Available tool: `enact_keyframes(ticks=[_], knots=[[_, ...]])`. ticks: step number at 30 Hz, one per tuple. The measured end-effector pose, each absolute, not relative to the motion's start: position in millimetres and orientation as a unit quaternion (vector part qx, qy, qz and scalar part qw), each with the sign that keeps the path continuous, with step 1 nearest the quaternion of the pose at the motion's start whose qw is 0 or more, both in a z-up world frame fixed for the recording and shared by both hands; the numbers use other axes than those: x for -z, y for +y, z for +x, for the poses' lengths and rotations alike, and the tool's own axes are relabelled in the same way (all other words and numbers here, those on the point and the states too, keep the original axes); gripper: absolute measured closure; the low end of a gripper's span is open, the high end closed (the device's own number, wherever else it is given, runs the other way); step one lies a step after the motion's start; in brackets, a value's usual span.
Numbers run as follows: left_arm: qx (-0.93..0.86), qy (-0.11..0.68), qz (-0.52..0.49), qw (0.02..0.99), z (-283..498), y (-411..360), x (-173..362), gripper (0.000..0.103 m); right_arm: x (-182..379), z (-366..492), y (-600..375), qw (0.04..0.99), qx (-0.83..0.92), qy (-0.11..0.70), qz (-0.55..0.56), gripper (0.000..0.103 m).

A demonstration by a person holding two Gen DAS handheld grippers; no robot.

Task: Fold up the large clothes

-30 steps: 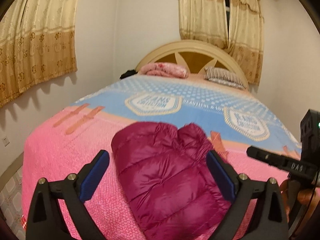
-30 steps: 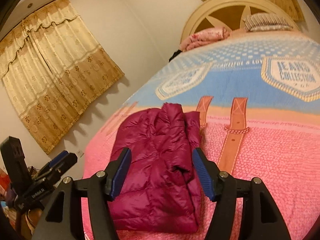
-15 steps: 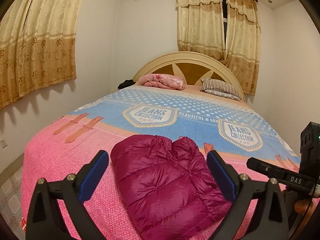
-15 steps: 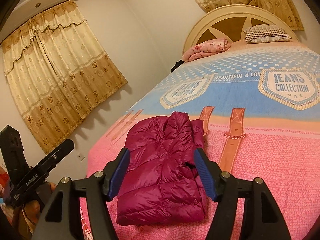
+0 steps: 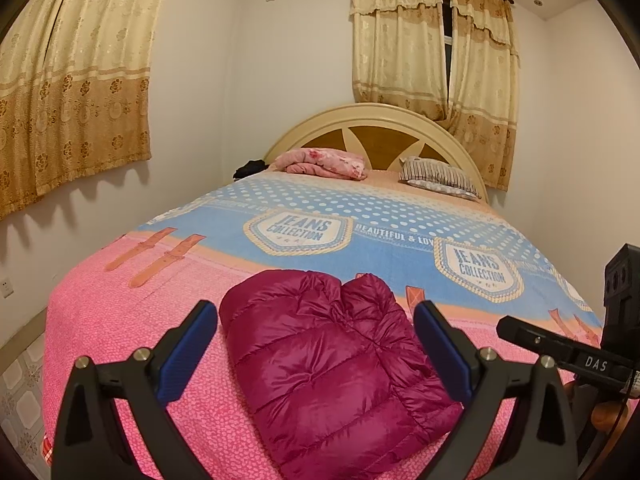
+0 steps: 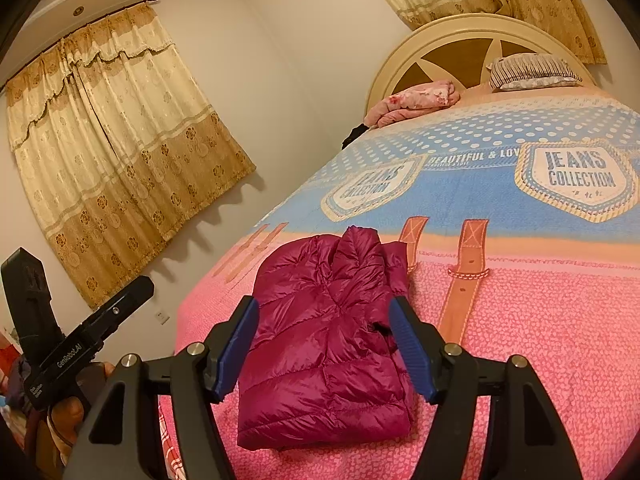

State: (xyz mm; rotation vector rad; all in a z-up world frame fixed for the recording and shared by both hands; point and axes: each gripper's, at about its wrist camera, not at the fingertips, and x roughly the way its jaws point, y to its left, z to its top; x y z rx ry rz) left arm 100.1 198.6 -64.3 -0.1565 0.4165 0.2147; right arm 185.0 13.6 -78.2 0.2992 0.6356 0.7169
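Observation:
A magenta puffer jacket (image 5: 336, 364) (image 6: 332, 344) lies folded into a compact bundle on the pink end of the bed, near its foot edge. My left gripper (image 5: 316, 316) hovers over it, open, blue pads wide apart and nothing between them. My right gripper (image 6: 324, 312) is also open above the jacket, held clear of the fabric. Each view shows the other gripper's black body at its edge: the right one (image 5: 568, 352) and the left one (image 6: 80, 344), with a hand under it.
The bed (image 5: 120, 312) carries a pink and blue printed bedspread. A folded pink quilt (image 5: 324, 162) and a striped pillow (image 5: 438, 174) lie by the arched headboard (image 5: 380, 120). Curtains (image 5: 72, 80) hang on the left wall, tiled floor (image 5: 20, 392) shows left of the bed.
Both grippers have drawn back and upward from the jacket, so more of the bed and room shows. The folded jacket has stayed put.

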Motion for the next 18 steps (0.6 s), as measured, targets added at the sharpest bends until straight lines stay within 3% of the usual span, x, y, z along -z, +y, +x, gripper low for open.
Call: enact_keyframes(ticks=[18], knots=[[-0.104,0.198,-0.057,0.973,95.1,190.1,56.5,0.000,70.9,174.1,5.3,0.890,-0.331,0.283,0.139,0.033]])
